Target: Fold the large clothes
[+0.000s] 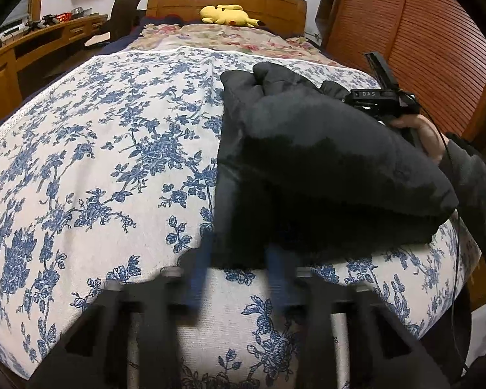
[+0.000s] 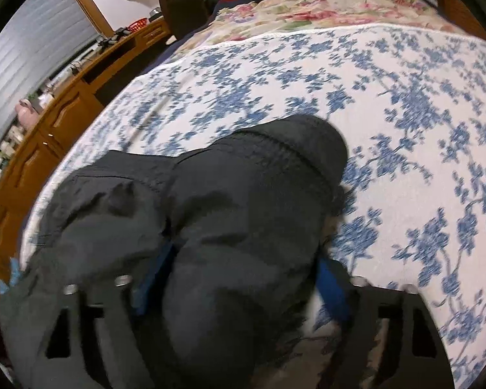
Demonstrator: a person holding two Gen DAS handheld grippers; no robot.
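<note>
The right gripper (image 2: 239,278) clasped the black jacket's (image 2: 230,214) bulk between its fingers; the left gripper (image 1: 239,272) stood unclenched at its hem.

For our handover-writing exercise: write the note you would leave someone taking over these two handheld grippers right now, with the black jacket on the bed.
Left gripper: fingertips at the near hem of the black padded jacket; the picture is blurred and the grip is unclear.
Right gripper: a thick fold of the jacket lies between its fingers; I cannot tell if it is pinched.
Jacket: bunched on the blue-flowered white bedspread, near the bed's front edge.
Done: roughly gathered, not a neat fold.
Left: probably flatten it and finish folding.
</note>
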